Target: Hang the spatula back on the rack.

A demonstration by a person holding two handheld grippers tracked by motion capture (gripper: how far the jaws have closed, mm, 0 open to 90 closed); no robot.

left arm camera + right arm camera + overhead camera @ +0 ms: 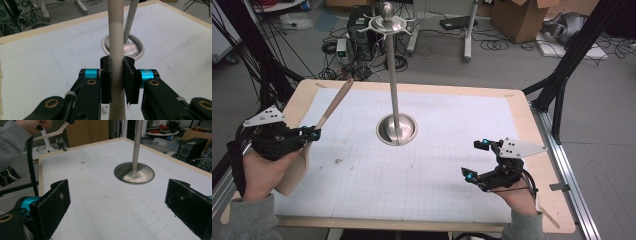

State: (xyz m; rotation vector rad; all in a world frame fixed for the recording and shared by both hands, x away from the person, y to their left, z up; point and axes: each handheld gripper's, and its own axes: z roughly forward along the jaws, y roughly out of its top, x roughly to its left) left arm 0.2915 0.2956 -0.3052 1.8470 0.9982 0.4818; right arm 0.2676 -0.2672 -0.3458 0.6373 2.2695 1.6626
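A pale beige spatula [331,107] is held above the table's left side, its broad blade [294,172] low near the hand and its handle slanting up and away. My left gripper [314,133] is shut on the handle [116,37], with both black pads pressing its sides. A metal stand [393,75] with hooks at its top rises from a round base [397,129] at the table's middle; the base [135,47] lies just beyond the handle. My right gripper [475,159] hovers open at the front right, and its pads [52,205] are wide apart with nothing between them, facing the base [134,173].
A white gridded mat [437,165] covers the wooden tabletop [519,107]. Beyond the table stand a computer tower [359,30], cardboard boxes [522,17] and loose floor cables. Black frame struts [562,75] flank both sides. A grey sleeve [12,140] shows in the right gripper view.
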